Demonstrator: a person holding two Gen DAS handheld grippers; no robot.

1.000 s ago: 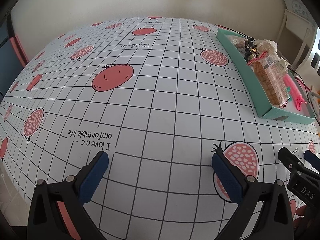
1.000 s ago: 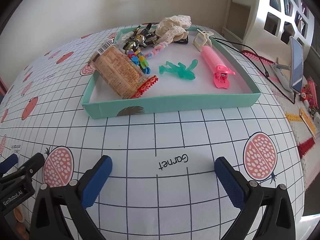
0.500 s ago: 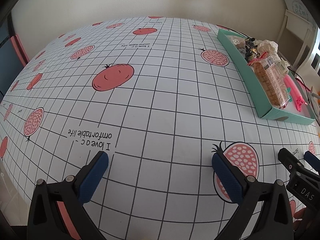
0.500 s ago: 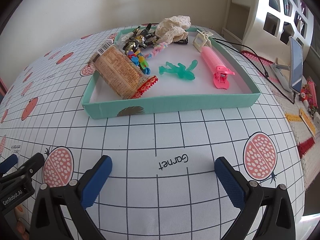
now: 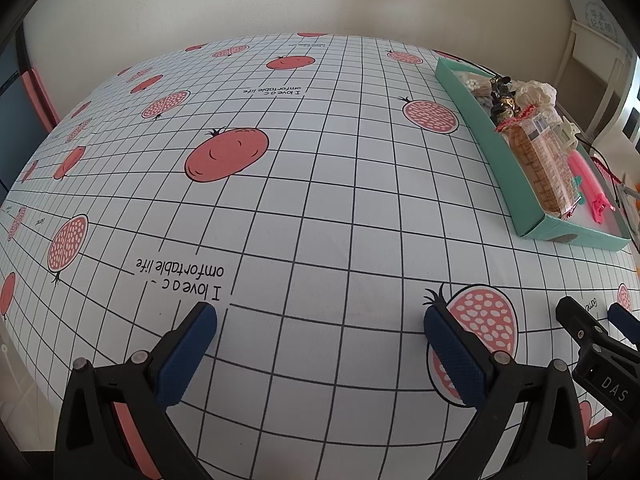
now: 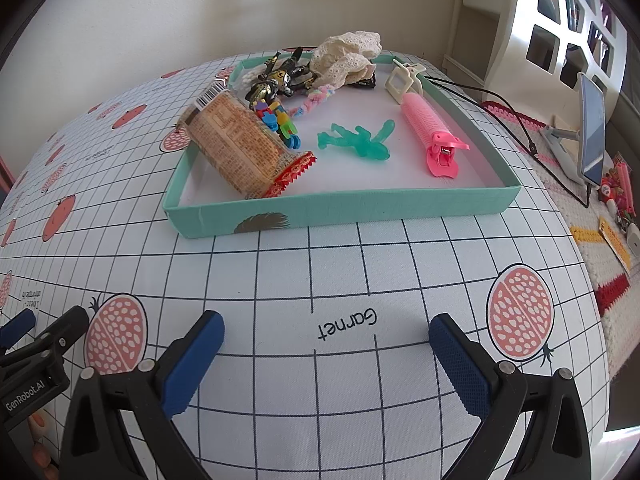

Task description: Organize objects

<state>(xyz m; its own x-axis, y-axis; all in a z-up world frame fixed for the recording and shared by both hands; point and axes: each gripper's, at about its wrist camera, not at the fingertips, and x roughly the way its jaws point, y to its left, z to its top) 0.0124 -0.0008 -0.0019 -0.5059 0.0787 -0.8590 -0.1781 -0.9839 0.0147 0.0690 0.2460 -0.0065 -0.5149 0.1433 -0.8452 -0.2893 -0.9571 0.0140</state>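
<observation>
A teal tray [image 6: 352, 208] sits on the gridded tablecloth ahead of my right gripper [image 6: 326, 328]. It holds a cracker packet [image 6: 240, 148], a green toy figure [image 6: 358, 142], a pink hair clip [image 6: 430, 132], a cream clip [image 6: 402, 80], a dark robot toy [image 6: 280, 76], a colourful block toy [image 6: 278, 118] and cream lace [image 6: 348, 58]. The right gripper is open and empty, well short of the tray. My left gripper [image 5: 320, 320] is open over bare cloth, with the tray [image 5: 492, 152] far to its right.
The tablecloth [image 5: 320, 200] carries red fruit prints and black text. A phone on a stand [image 6: 592, 132] with a black cable [image 6: 516, 120] stands right of the tray. A white shelf unit [image 6: 560, 28] rises behind. The right gripper's tip [image 5: 592, 336] shows beside the left one.
</observation>
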